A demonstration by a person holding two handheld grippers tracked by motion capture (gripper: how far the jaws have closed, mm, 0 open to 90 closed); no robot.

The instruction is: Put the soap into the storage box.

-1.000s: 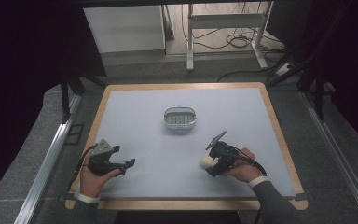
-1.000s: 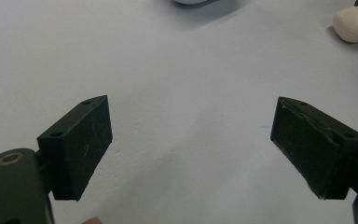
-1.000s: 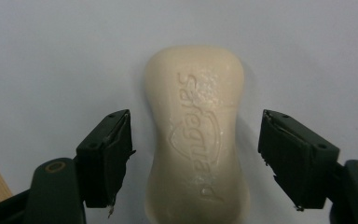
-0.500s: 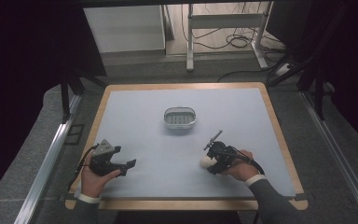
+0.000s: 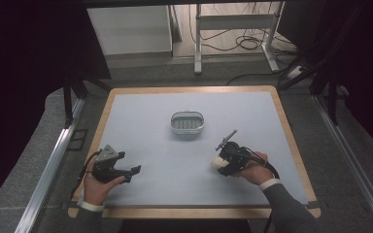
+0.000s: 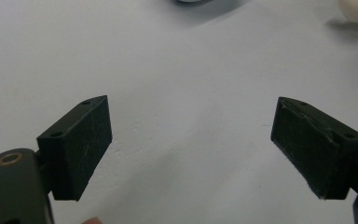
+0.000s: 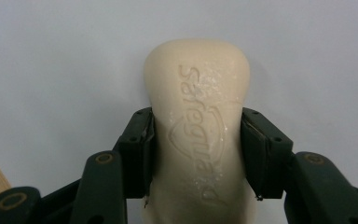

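Note:
A cream bar of soap (image 7: 196, 84) with an embossed brand name lies on the pale mat, held across its middle by my right gripper (image 7: 196, 140), whose pads press both its long sides. From above, the soap (image 5: 216, 163) pokes out leftward from the right gripper (image 5: 222, 162) at the front right of the mat. A small oval metal soap dish (image 5: 187, 115) stands empty near the mat's centre, farther away. At the front left my left gripper (image 5: 134, 171) rests low, its jaws wide open (image 6: 191, 140) over bare mat.
The pale mat (image 5: 165, 145) covers a board with a wooden rim (image 5: 189, 212). A metal rail (image 5: 48, 170) runs along the left side. Beyond the far edge are table legs and cables on the floor.
The right hand has shifted only slightly by the soap. The left hand has stayed where it was.

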